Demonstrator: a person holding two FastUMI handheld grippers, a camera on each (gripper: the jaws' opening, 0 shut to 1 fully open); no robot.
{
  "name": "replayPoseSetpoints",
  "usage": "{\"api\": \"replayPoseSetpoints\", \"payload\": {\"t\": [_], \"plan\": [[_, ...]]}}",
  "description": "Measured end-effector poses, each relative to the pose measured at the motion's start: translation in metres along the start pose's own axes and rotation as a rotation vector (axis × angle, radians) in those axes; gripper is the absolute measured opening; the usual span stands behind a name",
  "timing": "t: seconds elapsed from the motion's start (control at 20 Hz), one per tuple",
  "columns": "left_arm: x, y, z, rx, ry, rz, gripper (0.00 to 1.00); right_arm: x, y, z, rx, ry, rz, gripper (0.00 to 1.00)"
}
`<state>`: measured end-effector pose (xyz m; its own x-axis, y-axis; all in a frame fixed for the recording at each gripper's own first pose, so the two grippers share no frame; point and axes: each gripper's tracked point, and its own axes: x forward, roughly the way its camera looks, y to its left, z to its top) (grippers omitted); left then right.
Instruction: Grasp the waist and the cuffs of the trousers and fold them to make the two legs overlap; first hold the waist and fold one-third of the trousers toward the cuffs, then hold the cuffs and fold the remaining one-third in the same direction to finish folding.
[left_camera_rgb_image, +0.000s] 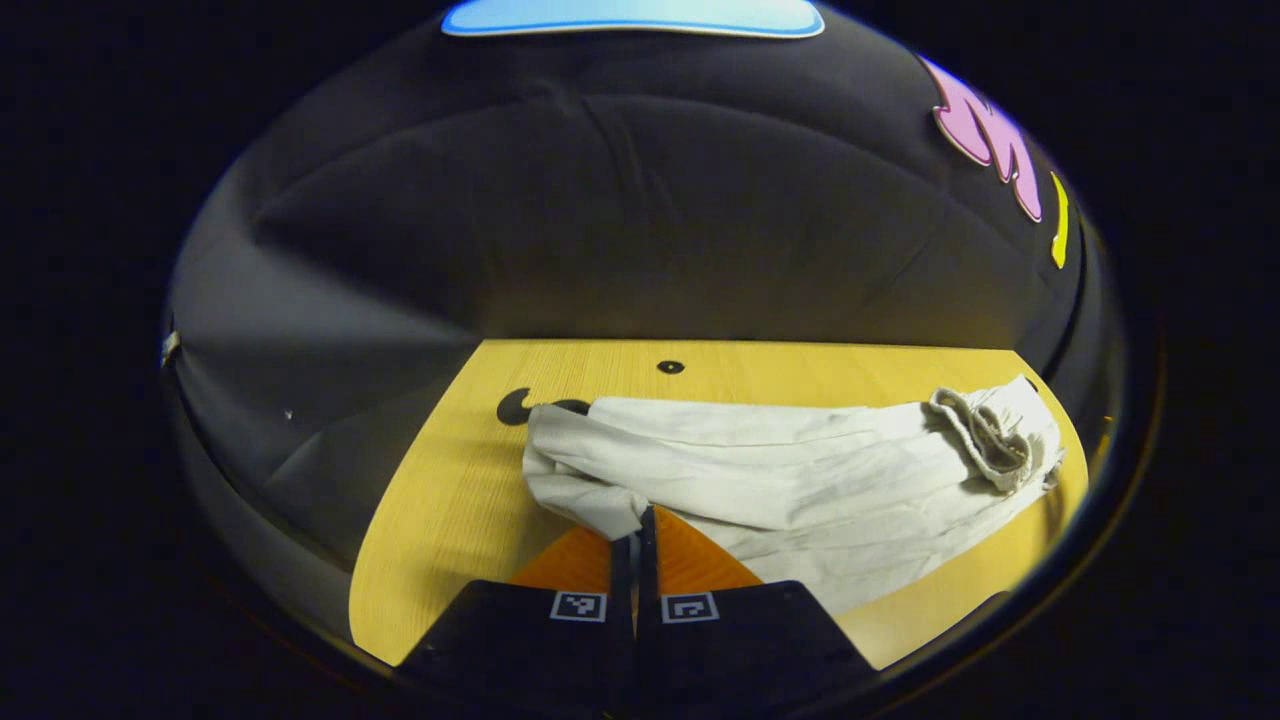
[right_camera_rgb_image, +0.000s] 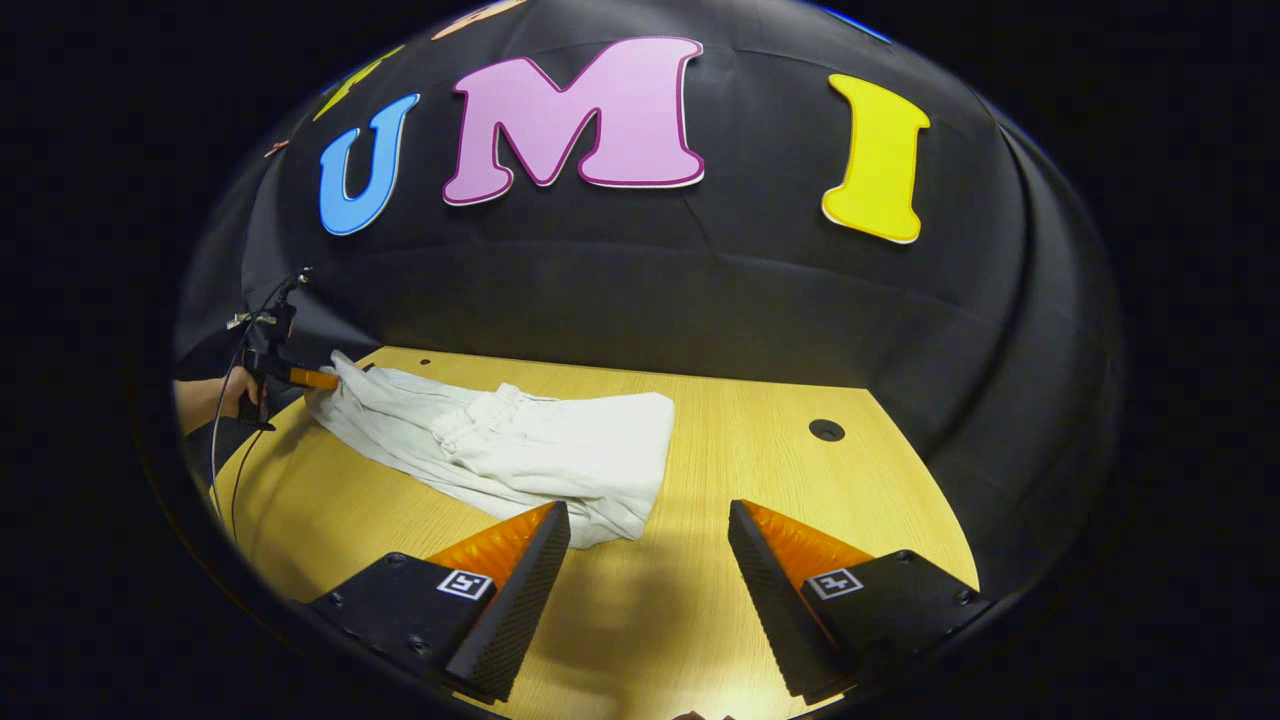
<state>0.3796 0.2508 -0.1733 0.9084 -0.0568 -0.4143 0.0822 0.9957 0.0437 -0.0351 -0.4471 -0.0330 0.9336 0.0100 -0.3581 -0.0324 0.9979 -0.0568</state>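
Cream trousers lie stretched across a wooden tabletop inside a booth w/ black cloth walls. In the left gripper view, the left gripper has its jaws pressed together, pinching a fold of the cuff end nearest the camera. The drawstring waist sits bunched at the far right of that view. In the right gripper view, the right gripper hovers low over bare wood w/ jaws spread wide, holding nothing; its left finger is just beside the near edge of the trousers. Farther off at left, a hand holds the other gripper at the cloth's far end. A small round hole marks the tabletop to the right.
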Motion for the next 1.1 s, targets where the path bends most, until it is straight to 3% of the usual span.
{"api": "replayPoseSetpoints", "payload": {"t": [0.5,1.1], "plan": [[-0.053,-0.08,0.078,0.083,-0.082,-0.048,0.06,-0.022,-0.026,0.006,0.034,-0.019,-0.018,0.97],[-0.085,-0.288,0.152,0.113,-0.133,-0.228,0.06,-0.053,-0.066,0.007,0.089,-0.023,-0.052,0.96]]}}
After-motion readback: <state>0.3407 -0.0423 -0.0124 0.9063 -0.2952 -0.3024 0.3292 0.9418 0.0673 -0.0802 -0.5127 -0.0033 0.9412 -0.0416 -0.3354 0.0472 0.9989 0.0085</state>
